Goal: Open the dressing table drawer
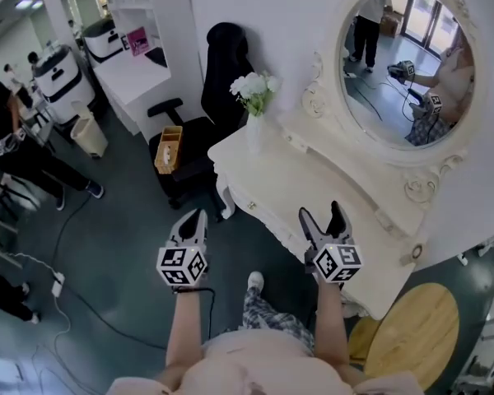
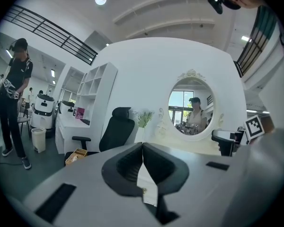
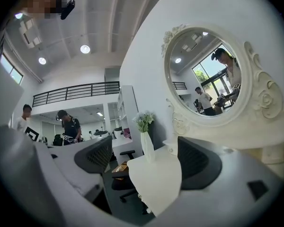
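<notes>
Head view, two tools (image 1: 199, 215) (image 1: 321, 212), one dressing table (image 1: 309, 183)

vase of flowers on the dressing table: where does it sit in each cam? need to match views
Head view: vase of flowers upper centre, at the dressing table's far left corner.
Left gripper view: vase of flowers at centre, just above the jaw tips.
Right gripper view: vase of flowers at centre, framed between the jaws.
Shared landmark: oval mirror, right of the vase in every view.
</notes>
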### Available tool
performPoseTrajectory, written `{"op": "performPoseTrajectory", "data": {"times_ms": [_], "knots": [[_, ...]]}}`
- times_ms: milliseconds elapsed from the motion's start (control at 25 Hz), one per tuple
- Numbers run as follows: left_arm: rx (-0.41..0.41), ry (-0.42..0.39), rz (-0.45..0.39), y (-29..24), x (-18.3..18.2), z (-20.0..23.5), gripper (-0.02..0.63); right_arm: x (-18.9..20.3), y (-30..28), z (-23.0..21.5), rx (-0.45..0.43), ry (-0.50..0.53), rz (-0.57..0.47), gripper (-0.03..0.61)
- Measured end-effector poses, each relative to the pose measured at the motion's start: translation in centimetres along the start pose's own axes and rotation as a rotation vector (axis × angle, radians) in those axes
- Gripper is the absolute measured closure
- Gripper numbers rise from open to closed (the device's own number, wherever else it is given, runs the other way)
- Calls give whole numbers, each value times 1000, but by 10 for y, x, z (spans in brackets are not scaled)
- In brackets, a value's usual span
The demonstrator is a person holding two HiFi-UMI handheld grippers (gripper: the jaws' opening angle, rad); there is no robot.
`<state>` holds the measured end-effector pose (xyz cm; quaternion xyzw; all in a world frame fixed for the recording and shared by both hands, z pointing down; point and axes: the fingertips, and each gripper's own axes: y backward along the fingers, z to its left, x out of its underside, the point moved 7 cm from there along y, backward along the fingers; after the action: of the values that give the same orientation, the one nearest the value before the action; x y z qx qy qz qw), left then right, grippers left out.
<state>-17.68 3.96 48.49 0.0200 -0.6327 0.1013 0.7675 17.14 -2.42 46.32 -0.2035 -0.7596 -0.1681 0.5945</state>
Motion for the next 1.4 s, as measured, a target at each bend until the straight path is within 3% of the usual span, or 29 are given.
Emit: {"op": "performPoseTrajectory", "data": {"times_ms": [440, 1000, 1400], "knots": [[56, 15, 40, -156, -18, 36, 586, 0, -145, -47, 31, 8, 61, 161], [158, -5, 87, -265, -38, 49, 586, 12, -209, -74, 135, -19, 111, 190], [170, 32, 156, -289, -12, 69, 586, 45, -265, -81, 228, -8, 198, 265]]}}
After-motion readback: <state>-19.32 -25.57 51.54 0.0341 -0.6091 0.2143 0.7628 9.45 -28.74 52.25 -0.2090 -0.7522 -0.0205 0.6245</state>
